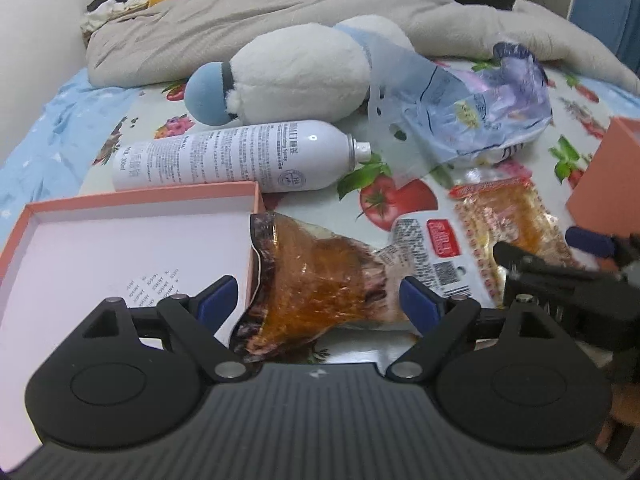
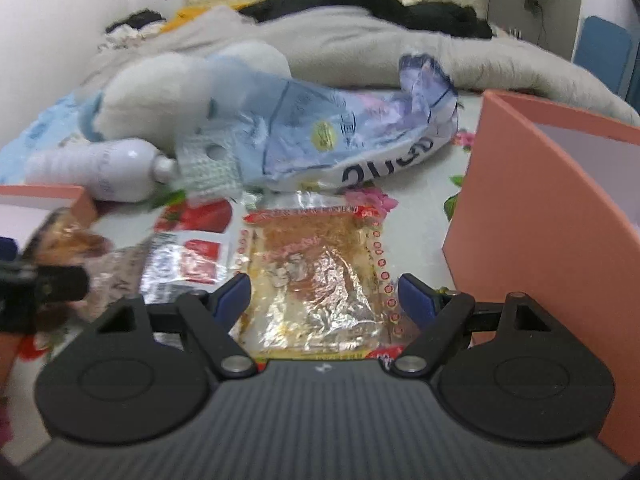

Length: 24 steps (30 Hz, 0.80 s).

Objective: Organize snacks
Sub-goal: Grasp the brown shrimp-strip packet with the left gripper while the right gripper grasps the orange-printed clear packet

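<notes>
A: Between the fingers of the left gripper [image 1: 317,298] lies a vacuum-sealed meat snack [image 1: 316,280]. The jaws stand wide apart, one blue pad on each side, neither pressing on it. I judge they are set to close across its narrow waist.

B: Why that pack?

A: It leans half against the wall of the shallow pink box [image 1: 120,240] just left of the gripper, so it is probably meant to go inside. The film is glossy and crinkled, amber with a dark edge, flaring out like a bell.

B: And the other hand?

A: The right gripper [image 2: 324,294] is also spread, empty, hovering over a flat square snack packet [image 2: 316,280] that lies on the sheet [image 2: 424,208]. Clear shiny foil, orange contents, a red dotted border. Just right of that gripper a taller pink box [image 2: 540,208] stands open, likely a bin for sorting.

B: Beyond those?

A: Past the left gripper, a white spray can [image 1: 236,158] lies on its side, a smooth hard cylinder touching the far wall of the shallow box. Further on, a crumpled blue-white plastic bag [image 1: 472,108], thin and limp, rests partly against a white plush toy [image 1: 296,76], fuzzy and rounded. Farthest is a rumpled grey quilt [image 1: 248,12].

B: Are the last few snacks?

A: The can and toy look not to be; the bag's contents I cannot tell.
</notes>
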Each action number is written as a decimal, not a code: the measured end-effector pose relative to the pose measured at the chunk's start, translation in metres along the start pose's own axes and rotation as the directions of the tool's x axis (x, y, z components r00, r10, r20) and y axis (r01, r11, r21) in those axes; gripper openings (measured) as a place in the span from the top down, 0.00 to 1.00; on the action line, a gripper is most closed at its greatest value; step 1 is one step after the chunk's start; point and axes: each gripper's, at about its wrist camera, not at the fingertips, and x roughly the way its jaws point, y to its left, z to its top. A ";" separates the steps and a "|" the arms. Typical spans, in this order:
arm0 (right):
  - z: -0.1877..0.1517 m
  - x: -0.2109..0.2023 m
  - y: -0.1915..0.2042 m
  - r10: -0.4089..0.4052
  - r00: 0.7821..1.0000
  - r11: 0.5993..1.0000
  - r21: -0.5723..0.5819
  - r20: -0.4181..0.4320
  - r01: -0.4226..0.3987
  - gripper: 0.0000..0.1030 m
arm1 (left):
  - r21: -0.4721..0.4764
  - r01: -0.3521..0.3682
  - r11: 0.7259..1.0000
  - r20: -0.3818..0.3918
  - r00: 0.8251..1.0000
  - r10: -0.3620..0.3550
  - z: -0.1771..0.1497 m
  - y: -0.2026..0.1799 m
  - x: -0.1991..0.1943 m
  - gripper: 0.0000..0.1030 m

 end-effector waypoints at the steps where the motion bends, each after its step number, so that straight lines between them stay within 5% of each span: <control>1: 0.000 0.003 0.001 -0.012 1.000 1.000 -0.002 0.000 0.012 0.18 | 0.004 0.006 1.000 -0.006 1.000 -0.006 -0.001 0.001 0.003 0.12; 6: 0.001 0.017 0.005 -0.035 0.999 0.999 -0.008 -0.004 0.035 0.09 | -0.034 0.039 0.999 -0.002 0.999 -0.039 -0.007 0.008 0.012 0.13; 12: 0.003 0.023 0.003 0.014 1.000 1.000 -0.006 -0.012 -0.014 0.10 | -0.046 0.012 0.999 0.027 1.000 -0.010 -0.010 0.011 0.008 0.30; 20: 0.004 0.013 0.017 0.055 0.998 0.996 -0.076 -0.013 -0.055 0.56 | -0.071 0.006 0.997 0.032 0.999 -0.004 -0.012 0.014 0.000 0.47; 24: 0.003 0.005 0.019 0.071 0.997 0.990 -0.119 -0.026 -0.074 0.68 | -0.083 0.015 0.996 0.030 0.999 -0.012 -0.014 0.014 -0.007 0.51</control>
